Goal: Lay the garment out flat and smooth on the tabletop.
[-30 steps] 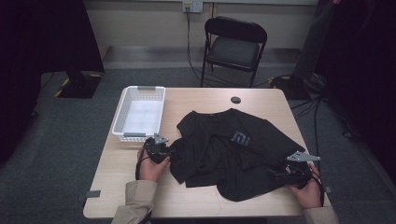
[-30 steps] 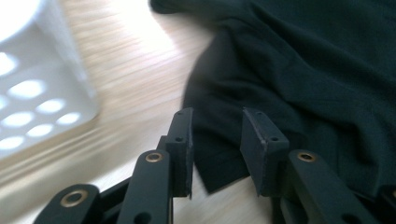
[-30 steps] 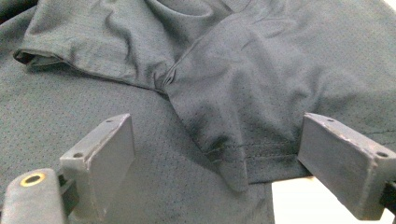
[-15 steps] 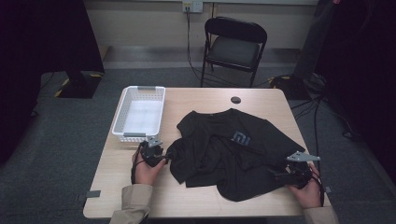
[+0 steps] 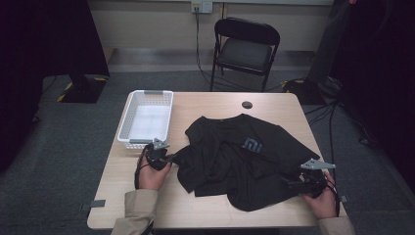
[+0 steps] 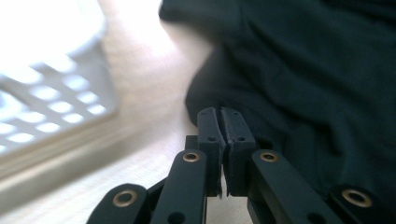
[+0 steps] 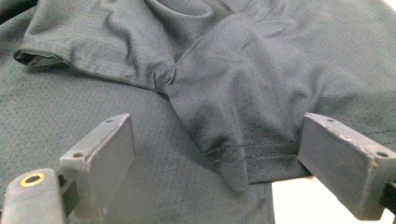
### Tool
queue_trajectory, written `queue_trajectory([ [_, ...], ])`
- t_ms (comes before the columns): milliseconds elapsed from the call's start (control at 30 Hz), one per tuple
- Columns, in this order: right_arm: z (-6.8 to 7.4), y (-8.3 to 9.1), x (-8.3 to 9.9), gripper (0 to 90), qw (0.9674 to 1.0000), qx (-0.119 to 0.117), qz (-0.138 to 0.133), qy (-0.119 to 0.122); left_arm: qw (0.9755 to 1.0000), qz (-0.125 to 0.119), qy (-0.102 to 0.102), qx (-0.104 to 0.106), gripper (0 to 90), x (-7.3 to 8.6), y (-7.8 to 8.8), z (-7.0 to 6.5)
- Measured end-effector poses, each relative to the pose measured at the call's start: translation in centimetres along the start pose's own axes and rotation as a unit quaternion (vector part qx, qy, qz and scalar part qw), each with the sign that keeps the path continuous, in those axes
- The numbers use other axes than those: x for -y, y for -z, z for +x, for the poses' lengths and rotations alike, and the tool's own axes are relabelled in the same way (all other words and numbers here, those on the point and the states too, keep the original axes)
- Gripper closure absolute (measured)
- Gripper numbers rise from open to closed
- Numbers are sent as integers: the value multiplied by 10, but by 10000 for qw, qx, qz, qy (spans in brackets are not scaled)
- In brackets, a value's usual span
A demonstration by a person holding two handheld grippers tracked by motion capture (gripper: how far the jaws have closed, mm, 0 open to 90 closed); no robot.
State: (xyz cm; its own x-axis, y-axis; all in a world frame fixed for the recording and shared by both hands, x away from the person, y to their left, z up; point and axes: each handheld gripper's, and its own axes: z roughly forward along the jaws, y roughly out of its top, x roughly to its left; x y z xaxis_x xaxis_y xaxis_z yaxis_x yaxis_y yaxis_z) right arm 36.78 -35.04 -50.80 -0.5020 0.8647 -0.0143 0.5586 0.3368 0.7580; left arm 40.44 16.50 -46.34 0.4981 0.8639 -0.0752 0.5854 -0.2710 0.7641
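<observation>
Black T-shirt (image 5: 244,159) edge at closed left jaws, between parted right jaws.

This looks like a recording room or lab set up for filmed handling work, not a home. A single plain wooden worktop (image 5: 274,105) stands alone on grey carpet (image 5: 73,161), with a black folding chair (image 5: 246,49) pushed back against a bare pale wall. Dark curtains or screens (image 5: 49,44) hang at both sides and shut the space in. Cables (image 5: 337,112) trail across the floor on the right, a wall socket (image 5: 201,6) sits above the skirting, and yellow-and-black tape (image 5: 66,93) marks the floor at the left. Small tape pieces (image 5: 97,203) stick to the carpet by the worktop's corner
</observation>
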Motion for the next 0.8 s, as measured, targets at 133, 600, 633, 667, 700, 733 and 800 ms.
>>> queue_trajectory([
  [133,0,0,0,102,10000,1,-1,0,9999,-113,-76,-58,881,-13,19,6],
  [600,0,0,0,102,10000,0,-1,0,9992,-343,-62,-211,880,-47,53,23],
  [633,0,0,0,102,10000,-1,-1,0,9991,-343,-60,-241,880,-48,55,26],
  [667,0,0,0,102,10000,0,-1,0,9990,-346,-55,-274,880,-49,57,28],
  [700,0,0,0,102,10000,0,-1,0,9988,-362,-34,-321,880,-50,59,31],
  [733,0,0,0,103,10000,0,0,0,9986,-391,-2,-357,879,-50,61,33],
  [800,0,0,0,103,10000,0,0,-1,9983,-411,14,-406,880,-50,65,39],
])
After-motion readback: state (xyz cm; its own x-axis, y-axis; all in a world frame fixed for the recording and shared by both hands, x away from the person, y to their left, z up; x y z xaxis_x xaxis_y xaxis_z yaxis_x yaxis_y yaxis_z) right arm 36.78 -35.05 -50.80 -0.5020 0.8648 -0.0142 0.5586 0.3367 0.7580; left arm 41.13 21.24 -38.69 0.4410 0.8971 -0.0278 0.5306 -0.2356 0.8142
